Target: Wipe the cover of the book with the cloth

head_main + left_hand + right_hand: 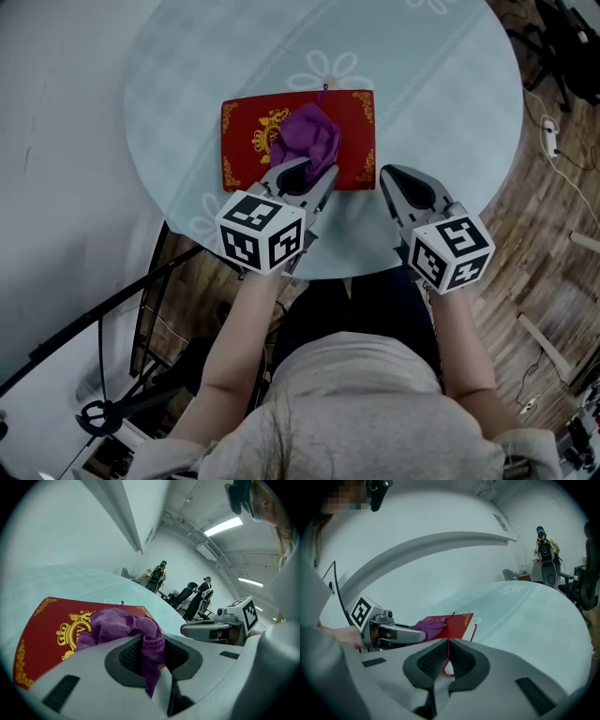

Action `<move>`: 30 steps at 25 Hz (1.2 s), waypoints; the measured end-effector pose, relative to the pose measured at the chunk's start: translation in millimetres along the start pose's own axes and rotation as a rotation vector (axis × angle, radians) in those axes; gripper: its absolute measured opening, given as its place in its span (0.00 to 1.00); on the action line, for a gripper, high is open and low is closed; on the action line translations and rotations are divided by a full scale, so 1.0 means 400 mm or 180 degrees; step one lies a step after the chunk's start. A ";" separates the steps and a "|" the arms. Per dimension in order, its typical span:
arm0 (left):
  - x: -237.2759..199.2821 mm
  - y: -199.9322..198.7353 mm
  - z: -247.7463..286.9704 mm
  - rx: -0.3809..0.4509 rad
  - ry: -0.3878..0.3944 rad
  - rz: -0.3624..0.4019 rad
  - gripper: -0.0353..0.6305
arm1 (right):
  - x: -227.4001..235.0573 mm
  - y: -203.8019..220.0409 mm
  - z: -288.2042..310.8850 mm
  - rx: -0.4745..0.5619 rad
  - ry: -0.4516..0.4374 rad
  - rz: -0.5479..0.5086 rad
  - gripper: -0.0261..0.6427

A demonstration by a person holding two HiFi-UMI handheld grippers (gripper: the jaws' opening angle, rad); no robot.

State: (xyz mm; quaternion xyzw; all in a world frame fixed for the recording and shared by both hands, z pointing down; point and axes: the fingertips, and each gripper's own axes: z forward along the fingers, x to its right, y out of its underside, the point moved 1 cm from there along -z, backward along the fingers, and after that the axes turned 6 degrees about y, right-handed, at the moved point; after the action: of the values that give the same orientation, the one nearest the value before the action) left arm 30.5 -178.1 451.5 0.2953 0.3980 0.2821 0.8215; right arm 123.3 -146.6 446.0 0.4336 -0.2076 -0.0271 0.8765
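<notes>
Cloth (307, 139) in left tool (310, 178), atop red book (246, 141) on table (450, 112)

Count: one round table (422, 84), one red book (246, 141), one purple cloth (307, 139). Grippers: two, the left gripper (314, 173) and the right gripper (386, 174), each with one marker cube (260, 232), two cubes in all. The left gripper view's background has two standing people (158, 576) and two lit ceiling strip lights (224, 525).

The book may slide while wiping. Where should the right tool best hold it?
Probably the book's right edge, from the right: it lies flat, the cloth and left tool take its middle, and that edge is bare beside the right tool.
</notes>
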 end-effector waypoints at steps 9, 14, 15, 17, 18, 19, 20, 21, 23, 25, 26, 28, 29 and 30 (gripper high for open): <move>0.044 -0.004 0.041 -0.0043 0.0162 0.0030 0.20 | 0.023 0.011 -0.027 0.0055 0.0095 0.0073 0.07; 0.064 -0.004 0.058 -0.0077 0.0238 0.0053 0.20 | 0.035 0.017 -0.040 0.0067 0.0141 0.0115 0.07; 0.069 -0.005 0.062 -0.0079 0.0259 0.0055 0.20 | 0.037 0.017 -0.043 0.0074 0.0150 0.0118 0.07; 0.079 -0.006 0.071 -0.0095 0.0300 0.0066 0.20 | 0.042 0.016 -0.049 0.0091 0.0173 0.0127 0.07; 0.085 -0.006 0.076 -0.0106 0.0322 0.0075 0.20 | 0.044 0.016 -0.052 0.0099 0.0186 0.0135 0.07; 0.092 -0.006 0.081 -0.0116 0.0347 0.0084 0.20 | 0.047 0.016 -0.056 0.0106 0.0200 0.0144 0.07; 0.098 -0.005 0.085 -0.0125 0.0373 0.0092 0.20 | 0.049 0.017 -0.059 0.0112 0.0214 0.0152 0.07; 0.105 -0.005 0.090 -0.0133 0.0399 0.0099 0.20 | 0.052 0.018 -0.063 0.0119 0.0229 0.0160 0.07; 0.116 -0.004 0.100 -0.0150 0.0441 0.0108 0.20 | 0.059 0.019 -0.070 0.0130 0.0259 0.0175 0.07; 0.124 -0.004 0.107 -0.0169 0.0465 0.0120 0.20 | 0.064 0.021 -0.076 0.0139 0.0284 0.0189 0.07; 0.127 -0.004 0.111 -0.0177 0.0476 0.0124 0.20 | 0.066 0.022 -0.079 0.0144 0.0295 0.0195 0.07; 0.131 -0.003 0.115 -0.0188 0.0500 0.0131 0.20 | 0.070 0.025 -0.084 0.0153 0.0316 0.0205 0.07; 0.134 -0.003 0.117 -0.0193 0.0512 0.0136 0.20 | 0.071 0.027 -0.086 0.0158 0.0327 0.0210 0.07; 0.138 -0.003 0.120 -0.0197 0.0528 0.0141 0.20 | 0.073 0.028 -0.088 0.0164 0.0338 0.0216 0.07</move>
State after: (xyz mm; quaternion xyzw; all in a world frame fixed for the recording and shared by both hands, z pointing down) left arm 99.0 -152.9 448.3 0.2542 0.4492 0.3357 0.7880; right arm 162.1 -119.8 445.5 0.4495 -0.1760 0.0311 0.8752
